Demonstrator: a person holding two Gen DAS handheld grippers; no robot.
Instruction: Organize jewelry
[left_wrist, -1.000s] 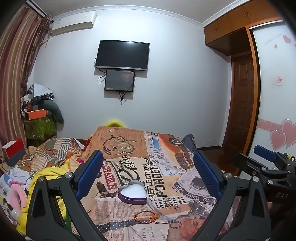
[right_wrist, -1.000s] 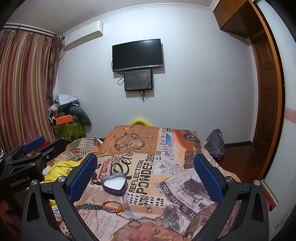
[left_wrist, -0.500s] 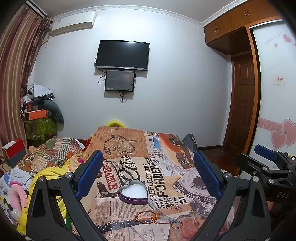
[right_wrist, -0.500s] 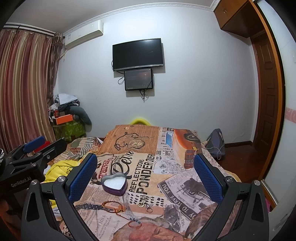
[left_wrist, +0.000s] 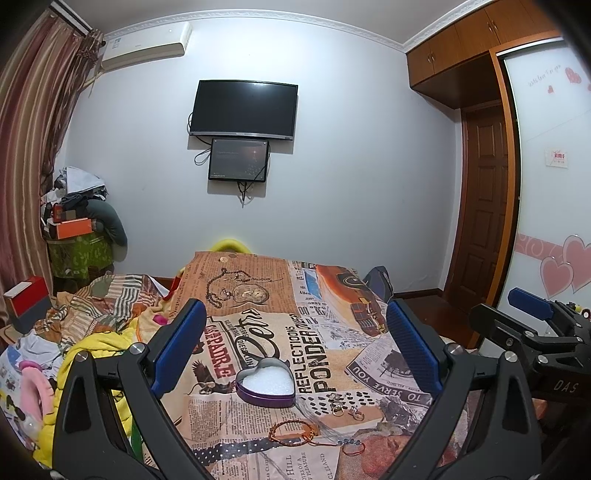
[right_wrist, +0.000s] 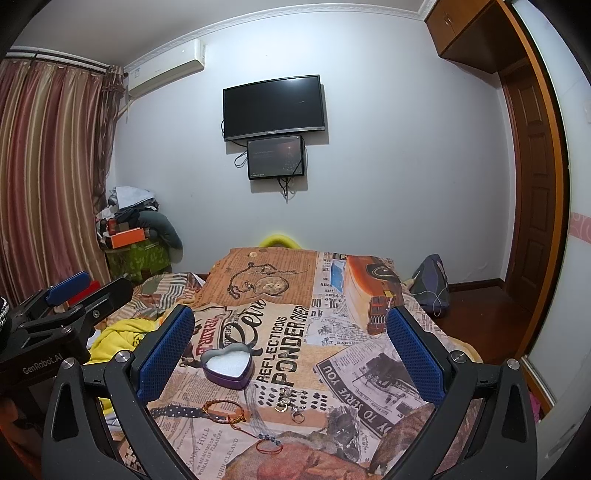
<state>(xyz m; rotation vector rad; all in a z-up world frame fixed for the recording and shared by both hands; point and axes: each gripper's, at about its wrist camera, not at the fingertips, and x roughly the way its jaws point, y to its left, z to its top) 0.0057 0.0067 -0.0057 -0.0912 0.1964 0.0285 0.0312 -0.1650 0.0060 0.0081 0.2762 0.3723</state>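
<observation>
A purple heart-shaped tin (left_wrist: 266, 383) (right_wrist: 229, 365) with white padding lies open on the newspaper-print bedspread (left_wrist: 258, 295). In front of it lie an orange cord bracelet (left_wrist: 293, 432) (right_wrist: 221, 409), small silver rings (left_wrist: 343, 404) (right_wrist: 290, 406) and a thin string with blue beads and a red loop (right_wrist: 267, 443). My left gripper (left_wrist: 295, 349) hangs open above the tin, holding nothing. My right gripper (right_wrist: 290, 350) is open too, empty, above the tin and rings. Each gripper shows at the edge of the other's view.
Crumpled clothes and a yellow garment (left_wrist: 85, 354) pile up left of the bedspread. A red box (left_wrist: 26, 299) sits at far left. A dark bag (right_wrist: 430, 282) lies on the floor at right, near a wooden door (right_wrist: 532, 192). A TV (left_wrist: 243, 110) hangs on the far wall.
Both views have shifted only slightly; the tin sits a touch further right in the left wrist view. Both grippers stay open and nothing on the bed has moved.
</observation>
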